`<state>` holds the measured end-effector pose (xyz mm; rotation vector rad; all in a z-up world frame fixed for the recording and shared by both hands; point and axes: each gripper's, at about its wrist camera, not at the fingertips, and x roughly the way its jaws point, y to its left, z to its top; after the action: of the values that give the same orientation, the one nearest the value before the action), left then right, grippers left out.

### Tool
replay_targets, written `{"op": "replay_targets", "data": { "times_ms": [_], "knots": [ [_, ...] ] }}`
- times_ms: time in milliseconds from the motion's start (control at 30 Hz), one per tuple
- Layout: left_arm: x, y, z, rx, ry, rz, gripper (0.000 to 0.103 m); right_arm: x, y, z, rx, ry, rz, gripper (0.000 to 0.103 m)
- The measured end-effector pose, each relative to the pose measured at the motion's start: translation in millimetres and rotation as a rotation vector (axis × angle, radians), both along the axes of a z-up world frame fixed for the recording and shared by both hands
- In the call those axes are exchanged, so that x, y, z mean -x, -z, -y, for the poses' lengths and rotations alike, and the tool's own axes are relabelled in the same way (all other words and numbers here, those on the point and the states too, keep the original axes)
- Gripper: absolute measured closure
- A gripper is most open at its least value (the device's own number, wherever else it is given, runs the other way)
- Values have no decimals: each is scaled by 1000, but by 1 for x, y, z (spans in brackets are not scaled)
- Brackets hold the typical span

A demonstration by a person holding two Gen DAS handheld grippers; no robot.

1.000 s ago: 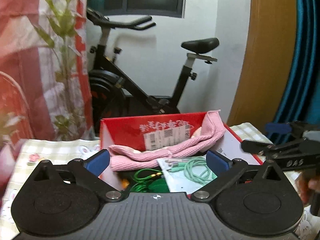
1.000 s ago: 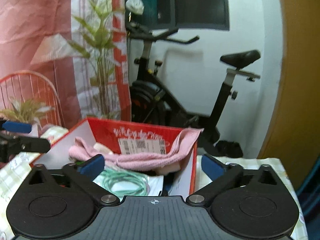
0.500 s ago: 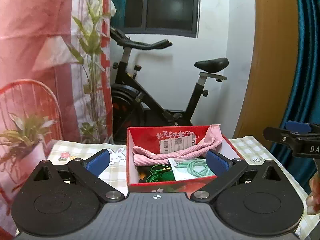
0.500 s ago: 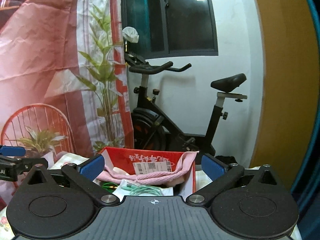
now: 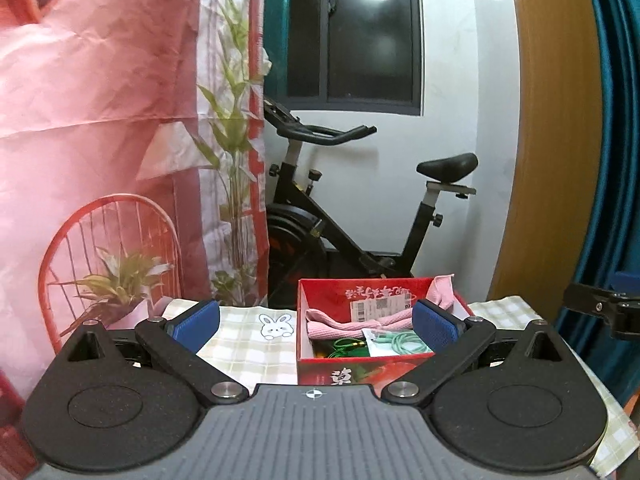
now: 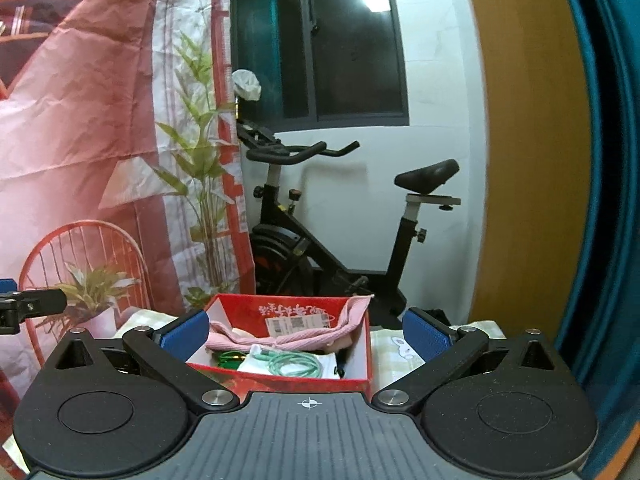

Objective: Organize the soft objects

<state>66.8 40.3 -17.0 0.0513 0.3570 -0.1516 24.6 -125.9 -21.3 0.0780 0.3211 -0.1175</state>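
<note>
A red cardboard box (image 5: 360,372) stands on a checked tablecloth (image 5: 248,344). A pink towel (image 5: 344,322) lies in it, one end draped over the far right corner. Green cables (image 5: 404,342) lie in front of the towel. The box (image 6: 296,380), towel (image 6: 280,336) and cables (image 6: 292,364) also show in the right wrist view. My left gripper (image 5: 316,322) is open and empty, held back from the box. My right gripper (image 6: 306,330) is open and empty, also held back from the box.
A black exercise bike (image 5: 360,216) stands behind the table by the white wall. A pink printed backdrop (image 5: 100,140) hangs at the left. A wooden panel (image 5: 548,140) and blue curtain (image 5: 616,120) are at the right. The right gripper's tip (image 5: 600,308) shows at the right edge.
Both grippers have pulled back and up from the box, which now looks smaller and farther. The towel stays in the box. Both grippers stay open.
</note>
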Motion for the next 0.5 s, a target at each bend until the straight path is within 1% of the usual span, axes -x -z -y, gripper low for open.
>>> {"op": "replay_targets", "data": {
  "times_ms": [100,200,500],
  "knots": [
    [7,-2,-3,12,-7,-1,0,8,0,0,-6,8,-7,0],
    [8,-1,-2,0,-19,1,0,12,1,1,-10,10,-8,0],
    [8,2,-4,0,-28,-3,0,12,-1,1,-2,9,-19,0]
  ]
}}
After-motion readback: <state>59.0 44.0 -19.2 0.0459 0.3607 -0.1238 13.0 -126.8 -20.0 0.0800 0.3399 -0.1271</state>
